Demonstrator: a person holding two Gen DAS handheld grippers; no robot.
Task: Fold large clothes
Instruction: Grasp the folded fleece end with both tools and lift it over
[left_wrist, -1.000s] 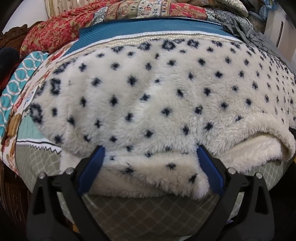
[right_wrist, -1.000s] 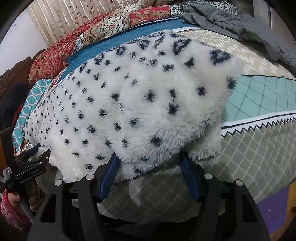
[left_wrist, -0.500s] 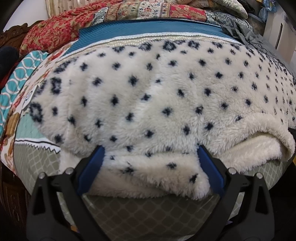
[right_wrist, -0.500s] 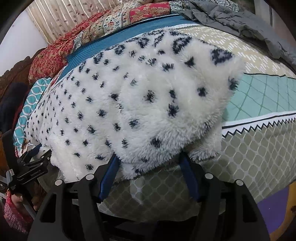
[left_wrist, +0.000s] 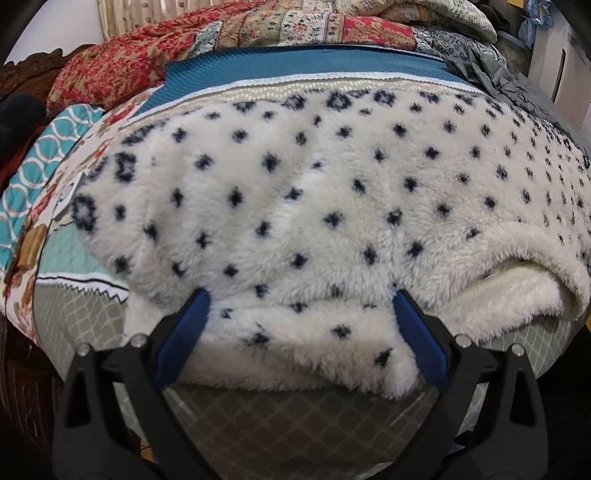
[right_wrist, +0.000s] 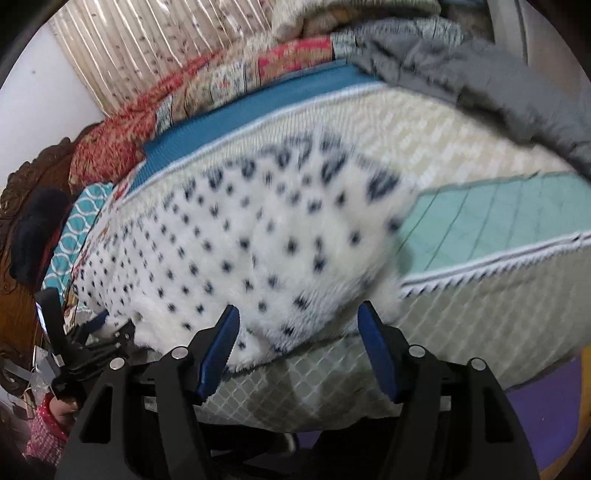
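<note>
Both tools angled down — fleece (left_wrist: 295, 206).

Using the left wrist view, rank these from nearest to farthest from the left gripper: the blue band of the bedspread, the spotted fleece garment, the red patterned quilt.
1. Spotted fleece garment: right at the left gripper, its near edge between the open fingers.
2. Blue band of the bedspread: beyond the fleece, across the bed.
3. Red patterned quilt: farthest, heaped at the bed's far left behind the blue band.
</note>
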